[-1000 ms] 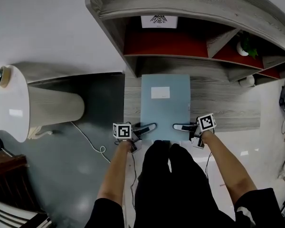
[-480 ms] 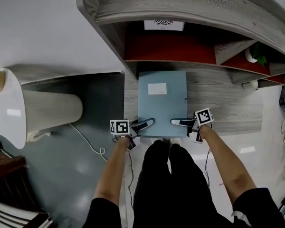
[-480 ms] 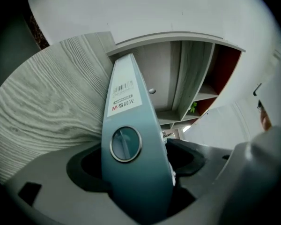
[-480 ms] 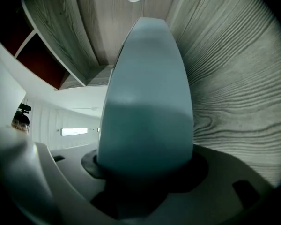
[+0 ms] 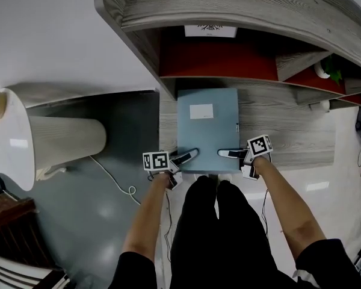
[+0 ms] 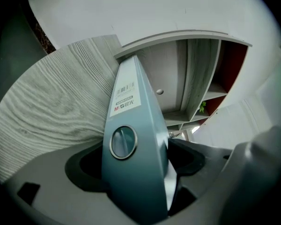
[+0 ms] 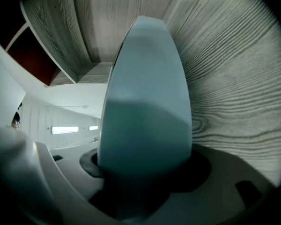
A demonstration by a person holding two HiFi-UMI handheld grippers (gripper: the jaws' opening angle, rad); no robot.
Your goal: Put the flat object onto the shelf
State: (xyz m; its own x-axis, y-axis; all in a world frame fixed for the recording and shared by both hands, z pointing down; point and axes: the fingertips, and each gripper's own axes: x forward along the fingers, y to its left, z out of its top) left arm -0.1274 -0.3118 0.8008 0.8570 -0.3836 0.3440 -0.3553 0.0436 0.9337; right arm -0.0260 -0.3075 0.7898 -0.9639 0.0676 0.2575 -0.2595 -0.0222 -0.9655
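1. Nearest the person, the left hand-held gripper (image 5: 189, 156) was closed on the near-left edge of the flat folder (image 5: 207, 131), beside its labelled spine with the round finger hole.
2. The right hand-held gripper (image 5: 227, 154) was seen at the near-right edge. Its jaws had just been opening a little, but the folder was between them and no gap at the pads could be made out, so it was read as gripping.
3. The folder lay directly ahead of both grippers, with neither hand nearer. Its long axis ran straight away from the person, between the 2 grippers.
4. It was laid flat on the grey wooden bottom board of the shelf (image 5: 283, 134), with its far end near the front of the red-backed compartment (image 5: 216, 59).
5. The coming move was judged to be a release, followed by a straight withdrawal back along that axis.
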